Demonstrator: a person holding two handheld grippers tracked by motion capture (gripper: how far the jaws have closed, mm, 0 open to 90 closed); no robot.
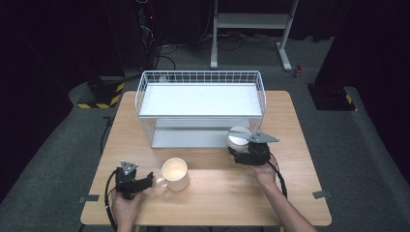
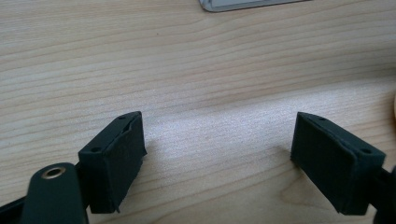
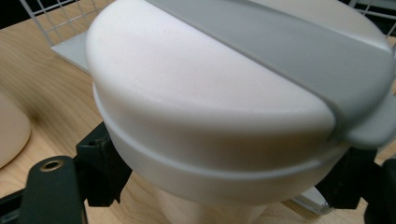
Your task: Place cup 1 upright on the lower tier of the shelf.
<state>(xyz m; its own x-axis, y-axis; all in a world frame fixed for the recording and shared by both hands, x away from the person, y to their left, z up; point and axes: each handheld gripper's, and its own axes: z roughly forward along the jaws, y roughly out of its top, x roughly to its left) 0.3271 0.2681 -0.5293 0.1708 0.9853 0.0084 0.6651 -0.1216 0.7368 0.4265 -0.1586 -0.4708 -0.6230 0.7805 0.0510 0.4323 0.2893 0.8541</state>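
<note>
A white round container (image 1: 238, 137) with a grey-strapped lid (image 3: 261, 42) sits between the jaws of my right gripper (image 1: 240, 151), in front of the wire basket's right end. In the right gripper view the container (image 3: 187, 107) looms close and the right gripper (image 3: 224, 182) is shut on its lower part. A cream mug (image 1: 174, 173) stands at the front middle of the table, handle towards the left. My left gripper (image 1: 147, 180) rests just left of that handle, open. In the left gripper view the left gripper (image 2: 217, 154) has bare wood between its pads.
A white wire basket (image 1: 200, 77) on a grey base stands at the back middle of the wooden table (image 1: 217, 198). The base's corner (image 2: 243, 4) shows ahead of the left gripper. The mug's side (image 3: 11, 130) lies left of the held container.
</note>
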